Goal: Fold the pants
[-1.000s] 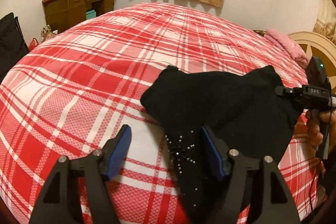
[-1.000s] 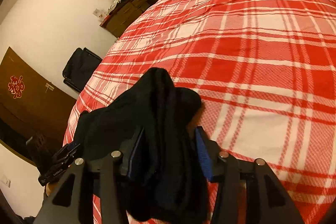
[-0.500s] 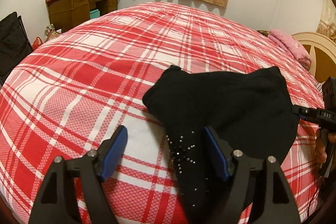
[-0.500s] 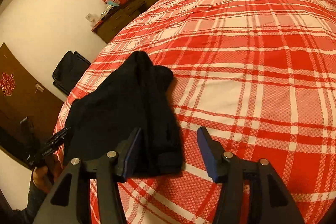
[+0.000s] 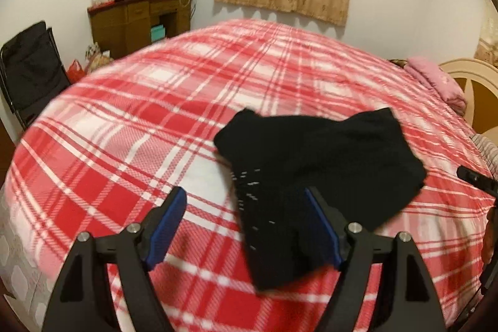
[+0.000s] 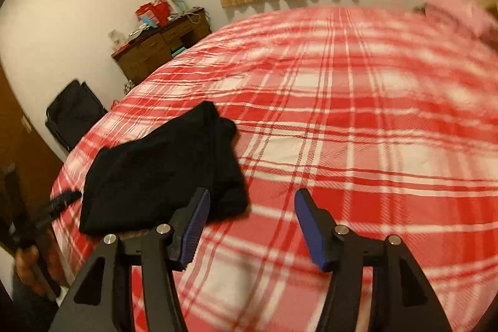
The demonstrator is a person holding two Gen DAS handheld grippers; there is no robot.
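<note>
Near the bed's [image 5: 130, 126] front edge the black pants [image 5: 320, 164] are lying in a compact folded bundle. Left gripper [image 5: 246, 226] and right gripper [image 6: 249, 226] are both hanging released, grasping nothing; folding is looking essentially finished, perhaps needing only smoothing.

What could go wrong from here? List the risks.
The black pants lie bunched and uneven on the plaid bedspread, so the fold may look sloppy or loosen. Both the left gripper and right gripper are open and off the cloth; a blind regrab might pinch the bedspread too.
</note>
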